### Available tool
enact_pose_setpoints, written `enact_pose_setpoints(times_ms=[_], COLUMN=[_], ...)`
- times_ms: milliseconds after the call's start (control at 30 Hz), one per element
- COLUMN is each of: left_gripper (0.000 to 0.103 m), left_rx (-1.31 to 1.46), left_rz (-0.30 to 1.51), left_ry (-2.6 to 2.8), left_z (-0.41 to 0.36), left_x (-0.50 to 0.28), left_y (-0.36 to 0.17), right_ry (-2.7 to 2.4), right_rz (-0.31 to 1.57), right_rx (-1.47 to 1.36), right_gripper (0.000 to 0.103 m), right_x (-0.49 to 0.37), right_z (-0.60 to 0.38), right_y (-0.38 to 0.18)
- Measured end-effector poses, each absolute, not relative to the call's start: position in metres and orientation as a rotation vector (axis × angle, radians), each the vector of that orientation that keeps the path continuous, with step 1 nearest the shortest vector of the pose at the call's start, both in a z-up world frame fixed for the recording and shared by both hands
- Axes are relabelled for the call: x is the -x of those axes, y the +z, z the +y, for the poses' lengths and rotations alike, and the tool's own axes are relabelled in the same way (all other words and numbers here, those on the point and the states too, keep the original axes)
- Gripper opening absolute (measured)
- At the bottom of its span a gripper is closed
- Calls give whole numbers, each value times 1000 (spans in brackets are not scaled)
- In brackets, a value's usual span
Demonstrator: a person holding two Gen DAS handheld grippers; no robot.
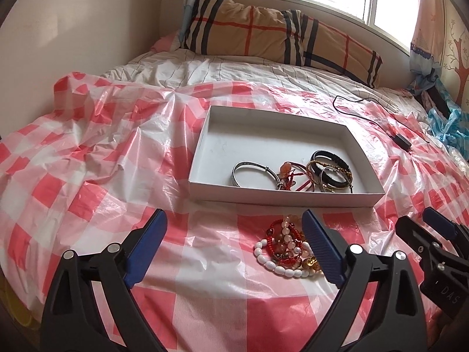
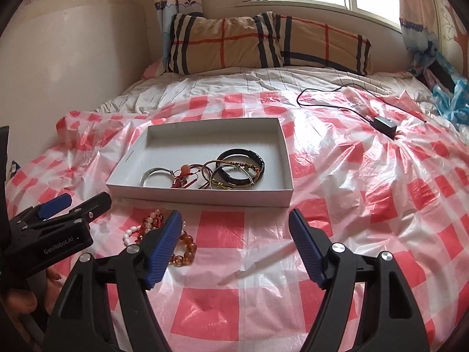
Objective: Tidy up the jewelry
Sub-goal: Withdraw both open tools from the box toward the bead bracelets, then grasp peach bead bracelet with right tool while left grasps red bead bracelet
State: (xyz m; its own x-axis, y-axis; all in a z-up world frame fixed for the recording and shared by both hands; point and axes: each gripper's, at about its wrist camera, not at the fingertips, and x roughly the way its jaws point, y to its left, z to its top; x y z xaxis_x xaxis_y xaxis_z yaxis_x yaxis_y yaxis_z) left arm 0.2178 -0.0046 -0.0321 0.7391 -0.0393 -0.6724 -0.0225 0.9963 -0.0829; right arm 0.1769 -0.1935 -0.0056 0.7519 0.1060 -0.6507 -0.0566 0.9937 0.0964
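Both your grippers empty, fingers wide: left gripper (image 1: 234, 249), right gripper (image 2: 234, 249). Bangles (image 1: 296, 173) already in white box (image 1: 202, 135). Beaded bracelets (image 1: 285, 248) loose on bed's checked plastic sheet (image 1: 88, 182), just before box. Next: lower left gripper, pinch one strand, lift clear of tangle.

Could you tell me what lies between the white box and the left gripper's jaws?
A pile of beaded bracelets lies on the checked sheet between the white box and the left gripper, nearer its right-hand jaw; the left wrist view shows it.
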Motion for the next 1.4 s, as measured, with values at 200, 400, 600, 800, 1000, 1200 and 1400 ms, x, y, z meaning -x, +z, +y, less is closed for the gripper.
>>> enact_pose_setpoints(times_ms=[200, 400, 600, 800, 1000, 1200, 1400], left_gripper=[91, 91, 91, 91, 91, 91, 91], left_rx=[99, 142, 157, 194, 189, 100, -8], left_rz=[755, 796, 823, 834, 839, 870, 877], left_ry=[-6, -22, -15, 4, -9, -94, -171], left_z=[11, 28, 39, 52, 52, 28, -7], left_x=[-219, -224, -227, -231, -232, -234, -241], left_y=[-34, -39, -44, -46, -48, -54, -58], right_ry=[163, 239, 304, 381, 406, 372, 289], right_rz=[760, 871, 953, 1008, 1091, 994, 985], right_rx=[-75, -20, -17, -95, -103, -188, -219], right_gripper=[72, 53, 48, 44, 8, 8, 8], right_x=[-179, -181, -198, -232, -261, -238, -224], right_z=[-190, -185, -178, -158, -142, -175, -218], right_y=[-7, -15, -33, -46, -66, -42, -39])
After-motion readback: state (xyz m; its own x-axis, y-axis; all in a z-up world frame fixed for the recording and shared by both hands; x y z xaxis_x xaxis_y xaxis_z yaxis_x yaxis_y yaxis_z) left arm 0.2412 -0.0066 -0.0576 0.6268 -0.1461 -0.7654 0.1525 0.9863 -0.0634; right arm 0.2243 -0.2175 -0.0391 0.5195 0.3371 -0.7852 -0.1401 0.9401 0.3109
